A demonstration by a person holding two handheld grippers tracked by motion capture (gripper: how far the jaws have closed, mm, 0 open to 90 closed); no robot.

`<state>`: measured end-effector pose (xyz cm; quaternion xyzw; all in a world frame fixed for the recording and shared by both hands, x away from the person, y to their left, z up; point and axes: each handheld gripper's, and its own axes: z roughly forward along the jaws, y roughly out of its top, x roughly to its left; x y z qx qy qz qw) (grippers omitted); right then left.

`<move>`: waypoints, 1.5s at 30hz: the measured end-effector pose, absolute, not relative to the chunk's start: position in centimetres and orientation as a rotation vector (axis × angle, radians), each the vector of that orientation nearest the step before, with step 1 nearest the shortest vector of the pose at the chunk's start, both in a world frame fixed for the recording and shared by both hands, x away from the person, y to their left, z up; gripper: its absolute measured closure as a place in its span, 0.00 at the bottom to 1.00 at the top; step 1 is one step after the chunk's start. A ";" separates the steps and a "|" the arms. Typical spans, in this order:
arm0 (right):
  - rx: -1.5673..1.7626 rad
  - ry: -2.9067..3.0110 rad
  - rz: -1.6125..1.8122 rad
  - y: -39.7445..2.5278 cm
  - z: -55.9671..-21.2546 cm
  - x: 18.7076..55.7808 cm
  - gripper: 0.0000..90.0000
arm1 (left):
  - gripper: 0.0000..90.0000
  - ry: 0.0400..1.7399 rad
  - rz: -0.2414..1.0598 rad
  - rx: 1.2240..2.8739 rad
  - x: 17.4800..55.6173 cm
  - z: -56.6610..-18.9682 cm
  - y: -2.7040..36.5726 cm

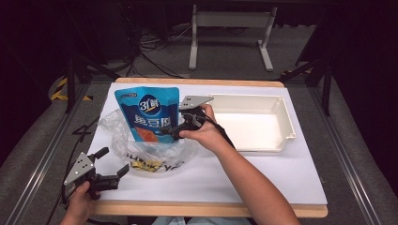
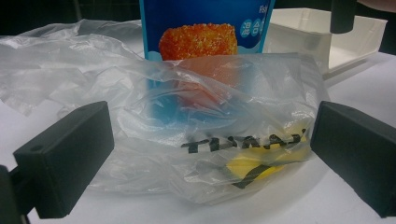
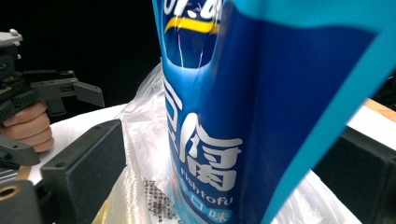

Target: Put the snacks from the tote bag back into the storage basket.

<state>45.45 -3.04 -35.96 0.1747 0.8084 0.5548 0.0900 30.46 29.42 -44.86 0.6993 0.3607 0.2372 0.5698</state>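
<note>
At about 7 o'clock on the table my left gripper [image 1: 114,162] hangs with jaws spread wide, holding nothing, just short of the clear plastic bag [image 1: 141,154]. The bag slumps at centre-left, its mouth loose, a yellow item [image 2: 254,168] inside. My right gripper [image 1: 165,133] is clamped on the blue fish-tofu pouch [image 1: 148,115], held upright with its lower end in the bag. Risk: with no jaw pinning the film, pushing the pouch down could drag or fold the bag shut. A one-edge grip may let the pouch swivel. At 2 o'clock the white tray [image 1: 253,123] sits well apart.
</note>
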 end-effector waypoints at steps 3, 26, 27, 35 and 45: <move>0.514 2.411 1.654 -2.5 -36.6 45.7 0.06 | 0.00 0.847 0.556 1.646 30.5 -44.8 29.4; 0.456 2.408 1.634 0.0 -39.2 46.1 0.21 | 0.00 0.840 0.556 1.641 30.4 -44.8 29.4; 0.456 2.408 1.634 0.0 -39.2 46.1 0.21 | 0.00 0.840 0.555 1.643 30.4 -44.8 29.4; 0.375 2.460 1.530 -0.3 -39.3 46.2 0.56 | 0.00 0.842 0.555 1.643 30.5 -44.8 29.4; 0.394 2.455 1.549 -0.5 -39.4 46.4 0.58 | 0.00 0.849 0.552 1.651 30.5 -44.8 29.4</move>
